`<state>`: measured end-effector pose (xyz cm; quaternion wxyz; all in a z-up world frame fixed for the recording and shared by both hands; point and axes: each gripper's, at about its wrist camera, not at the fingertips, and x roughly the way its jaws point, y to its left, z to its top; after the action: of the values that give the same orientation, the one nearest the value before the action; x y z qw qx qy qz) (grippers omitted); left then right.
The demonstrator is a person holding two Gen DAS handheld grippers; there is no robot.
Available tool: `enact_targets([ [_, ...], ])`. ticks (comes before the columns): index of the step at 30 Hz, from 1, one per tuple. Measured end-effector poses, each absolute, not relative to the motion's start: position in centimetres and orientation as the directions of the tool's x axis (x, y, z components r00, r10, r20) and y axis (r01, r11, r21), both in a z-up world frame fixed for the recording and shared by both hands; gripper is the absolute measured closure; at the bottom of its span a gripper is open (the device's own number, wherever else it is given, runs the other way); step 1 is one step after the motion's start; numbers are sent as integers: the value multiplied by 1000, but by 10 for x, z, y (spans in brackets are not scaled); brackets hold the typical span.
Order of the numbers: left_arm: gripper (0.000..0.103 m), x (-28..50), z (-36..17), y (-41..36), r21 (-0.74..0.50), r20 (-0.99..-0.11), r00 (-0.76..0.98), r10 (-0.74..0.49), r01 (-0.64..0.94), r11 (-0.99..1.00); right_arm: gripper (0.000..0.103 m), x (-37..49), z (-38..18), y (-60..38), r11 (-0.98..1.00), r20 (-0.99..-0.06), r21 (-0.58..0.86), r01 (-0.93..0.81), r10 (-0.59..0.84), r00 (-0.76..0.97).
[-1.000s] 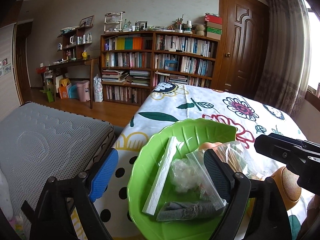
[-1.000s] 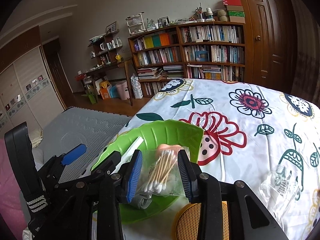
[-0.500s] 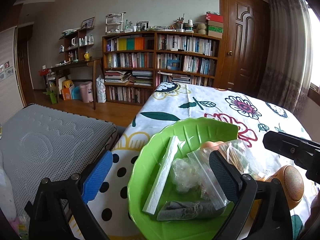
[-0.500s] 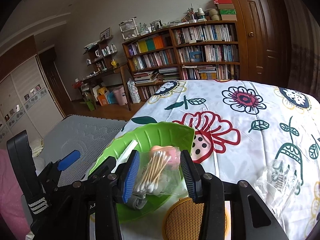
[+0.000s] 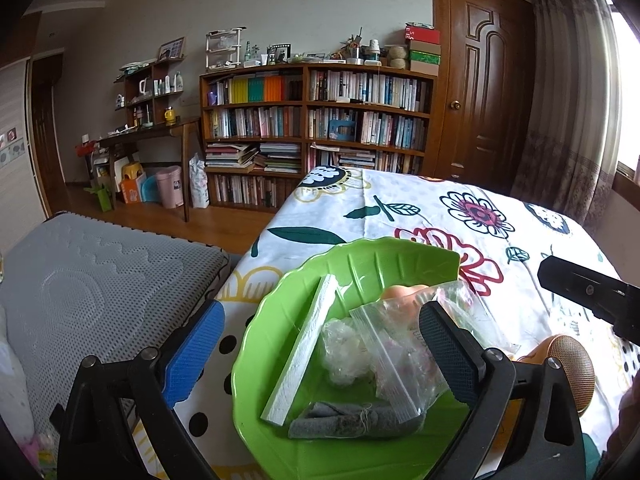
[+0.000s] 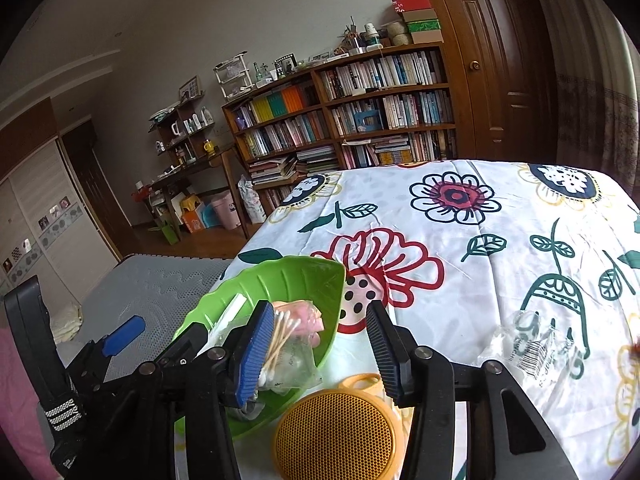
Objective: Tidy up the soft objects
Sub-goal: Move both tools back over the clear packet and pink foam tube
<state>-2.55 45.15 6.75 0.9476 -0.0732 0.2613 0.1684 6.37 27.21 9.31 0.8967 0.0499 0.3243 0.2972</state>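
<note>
Left gripper (image 5: 320, 344): jaws wide, nothing held, straddling the near rim of the green bowl (image 5: 280, 320). Pose barely differs from a second ago, so it's just parked there.

In the bowl, left to right: white foam strip (image 5: 304, 354) leaning along the wall, crumpled clear wrap (image 5: 344, 350), grey cloth roll (image 5: 352, 424) at the near edge, a zip bag (image 5: 394, 354) over them, pink soft piece (image 6: 306, 316) toward the far side.

Swab bag (image 6: 286, 354): draped over the bowl's right rim, mostly inside, touching the blue pad of the right gripper (image 6: 320, 352).

What changed: a second ago the right jaws were narrow with the swab bag between them; now they stand wide and nothing is gripped. Reads as a release, so the swab bag counts as dropped in the bowl. It sits on the rim, though, and could slide out.

Yellow mesh disc (image 6: 336, 436): on the cloth just below the right jaws, beside the bowl.

Far right: one clear packet (image 6: 532, 346) with a barcode, on the tablecloth (image 6: 460, 240), well apart from the bowl. Likely the next pick for the right gripper; thin film lying flat, so it will be hard to get under.
</note>
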Motion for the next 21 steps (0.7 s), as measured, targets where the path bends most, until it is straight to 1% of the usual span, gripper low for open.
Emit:
enact_targets([
  [5,5,-25,78,442,-73,-499,823,270,-350,934,47,66,94,258,832,-535,293,-471,551,640],
  [10,3,-25,88,430,-91,-479,842,248,-328,940,44,63,92,239,866,-516,263,-426,499,696],
  [21,3,-11,102,386,-62,-474,862,181,-238,969,42,70,74,168,921,-554,267,-284,388,736],
])
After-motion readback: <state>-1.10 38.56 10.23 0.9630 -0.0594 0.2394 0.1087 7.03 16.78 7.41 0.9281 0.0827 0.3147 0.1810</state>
